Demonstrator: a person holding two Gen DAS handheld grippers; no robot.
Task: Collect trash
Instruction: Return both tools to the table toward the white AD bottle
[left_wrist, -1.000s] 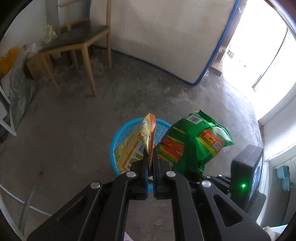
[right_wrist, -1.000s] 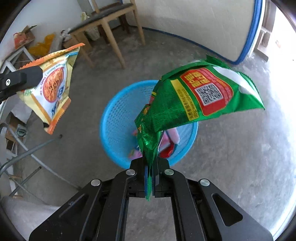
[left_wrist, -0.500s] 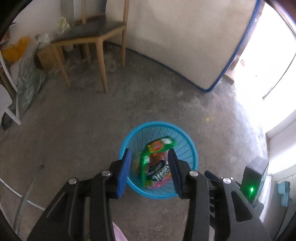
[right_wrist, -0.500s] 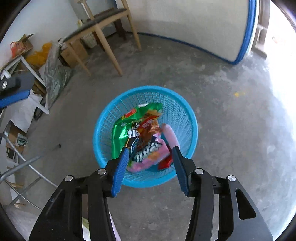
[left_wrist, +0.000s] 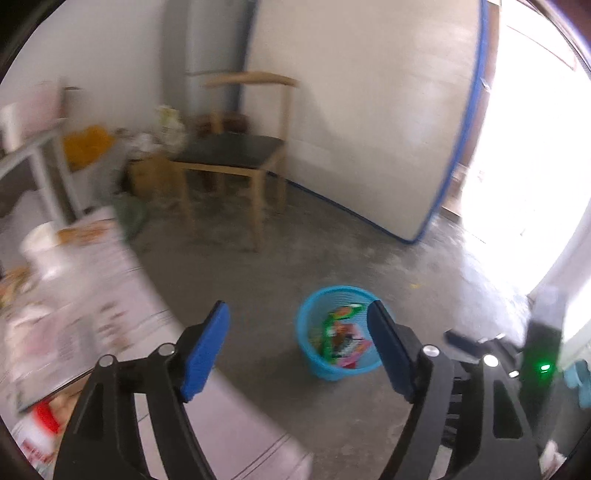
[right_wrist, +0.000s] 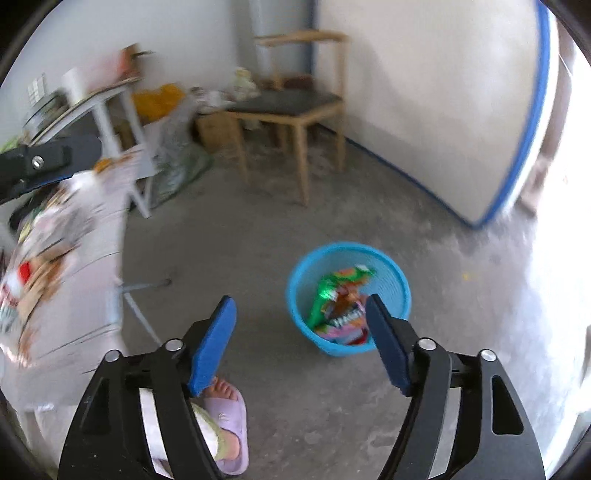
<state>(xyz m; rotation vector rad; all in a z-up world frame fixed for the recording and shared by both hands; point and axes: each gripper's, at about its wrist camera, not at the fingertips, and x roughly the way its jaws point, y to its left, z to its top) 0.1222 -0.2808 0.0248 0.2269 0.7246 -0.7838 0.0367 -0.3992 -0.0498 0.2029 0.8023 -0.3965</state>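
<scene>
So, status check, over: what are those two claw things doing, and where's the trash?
Left gripper and right gripper open, jaws just spread, nothing between them. Wrappers lie in blue basket on the floor. Nothing blocking the basket.

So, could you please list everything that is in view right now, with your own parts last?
basket: one, blue, on the floor ahead of both tongs.
wrappers: several, green, orange, pink, inside the basket.
chair: one, wood with dark seat, by the far wall.
mattress: one, white with blue edging, leaning upright on the right.
table: one, pale patterned cloth, cluttered, on the left.
slipper: one, lilac, on a foot, bottom of the right view.
left tongs: open, empty, just been opening.
right tongs: open, empty, just been opening.
</scene>
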